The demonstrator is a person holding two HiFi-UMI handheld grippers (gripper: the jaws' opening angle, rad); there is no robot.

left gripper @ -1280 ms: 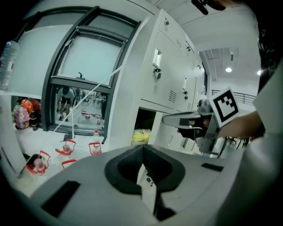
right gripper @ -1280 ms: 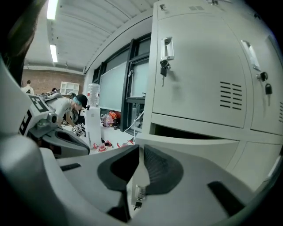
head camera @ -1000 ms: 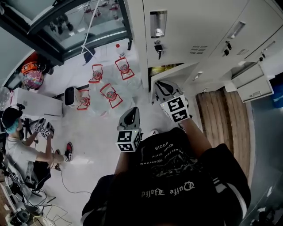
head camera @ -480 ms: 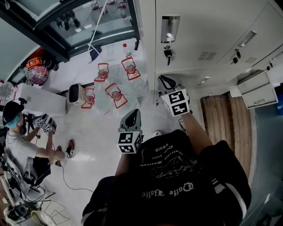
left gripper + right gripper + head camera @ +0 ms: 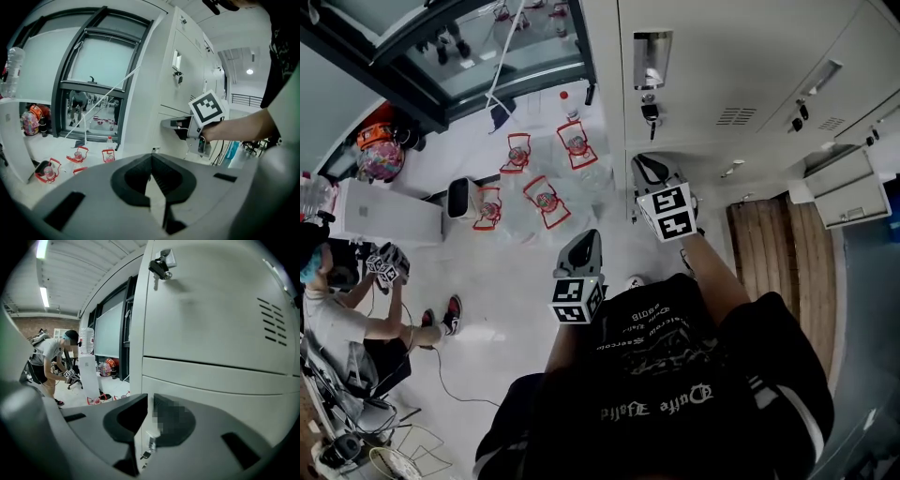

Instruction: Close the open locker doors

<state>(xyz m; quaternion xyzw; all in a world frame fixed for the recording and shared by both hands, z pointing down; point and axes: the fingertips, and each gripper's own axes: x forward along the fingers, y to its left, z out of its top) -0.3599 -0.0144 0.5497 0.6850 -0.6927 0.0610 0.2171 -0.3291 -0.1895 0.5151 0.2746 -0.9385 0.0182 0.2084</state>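
Left tool [image 5: 151,157] closed, right tool [image 5: 150,397] barely ajar, both empty; contact with locker door [image 5: 234,389] unclear.

Black shirt [image 5: 675,441], white lettering [image 5: 656,405]

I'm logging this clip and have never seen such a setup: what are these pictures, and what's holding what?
No robot here: a person holds a two-jaw gripper in each hand. One picture looks steeply down from a head camera; the other two ride on the grippers. The left gripper hangs in the air, jaws together, empty. The right gripper is at a lower door of the pale lockers, jaws a slit apart, holding nothing. Red-handled water bottles stand on the floor.
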